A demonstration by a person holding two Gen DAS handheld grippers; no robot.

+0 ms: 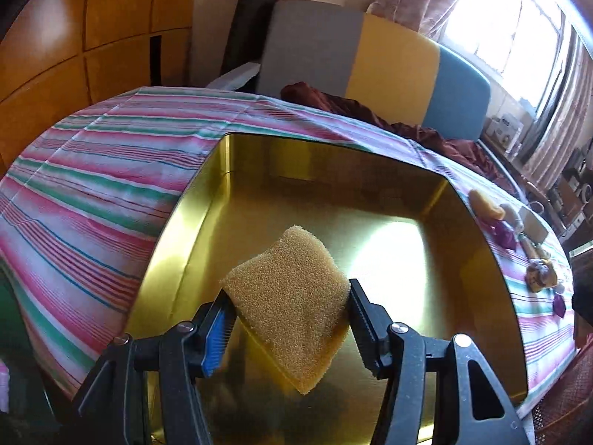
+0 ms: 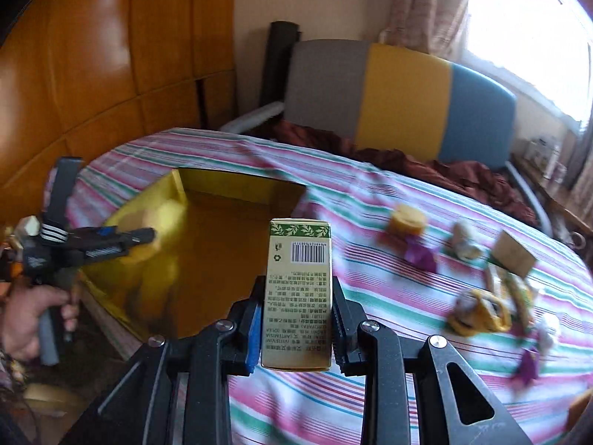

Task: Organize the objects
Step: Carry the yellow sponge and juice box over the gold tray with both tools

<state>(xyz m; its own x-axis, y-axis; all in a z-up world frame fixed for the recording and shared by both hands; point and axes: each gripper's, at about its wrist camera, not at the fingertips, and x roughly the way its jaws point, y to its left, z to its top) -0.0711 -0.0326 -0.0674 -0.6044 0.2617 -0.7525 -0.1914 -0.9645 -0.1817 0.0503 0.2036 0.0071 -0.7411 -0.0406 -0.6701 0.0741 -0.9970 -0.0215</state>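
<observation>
My left tongs (image 1: 287, 319) grip the tan porous sponge (image 1: 292, 311) directly above the gold metal tin (image 1: 178, 244); right tongs (image 2: 296, 330) clamp the upright green-and-cream printed carton (image 2: 298, 289), tin ahead-left on the striped tabletop (image 2: 370, 296).

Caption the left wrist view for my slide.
Left gripper holds a sponge over the gold tin on a striped cloth.
</observation>
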